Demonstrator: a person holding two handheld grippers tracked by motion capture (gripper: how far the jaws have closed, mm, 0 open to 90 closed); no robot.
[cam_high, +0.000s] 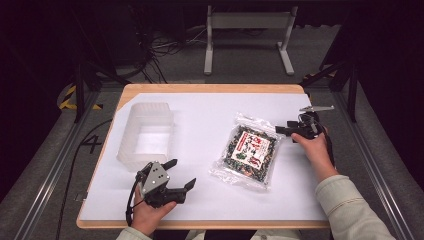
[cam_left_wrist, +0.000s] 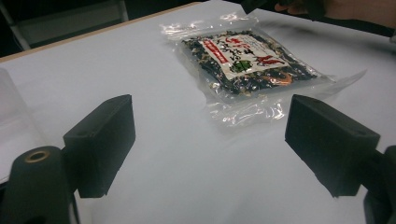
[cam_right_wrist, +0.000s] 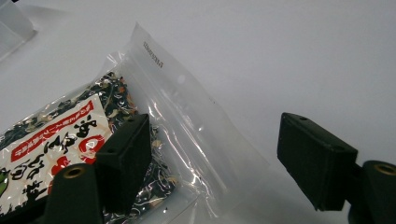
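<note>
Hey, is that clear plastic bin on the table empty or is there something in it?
Empty. In the high view the translucent bin stands upright and its bare floor shows, while the snack packet lies outside it on the white table.

A wooden table (cam_high: 210, 88) topped with a white sheet (cam_high: 210, 120) stands on grey floor (cam_high: 50, 150). At twelve o'clock, a pale metal frame (cam_high: 248, 30) rests beyond it, with tangled cables (cam_high: 160, 50) at eleven. Yellow-black tape (cam_high: 67, 97) marks the floor at nine. The surroundings are dark.
</note>
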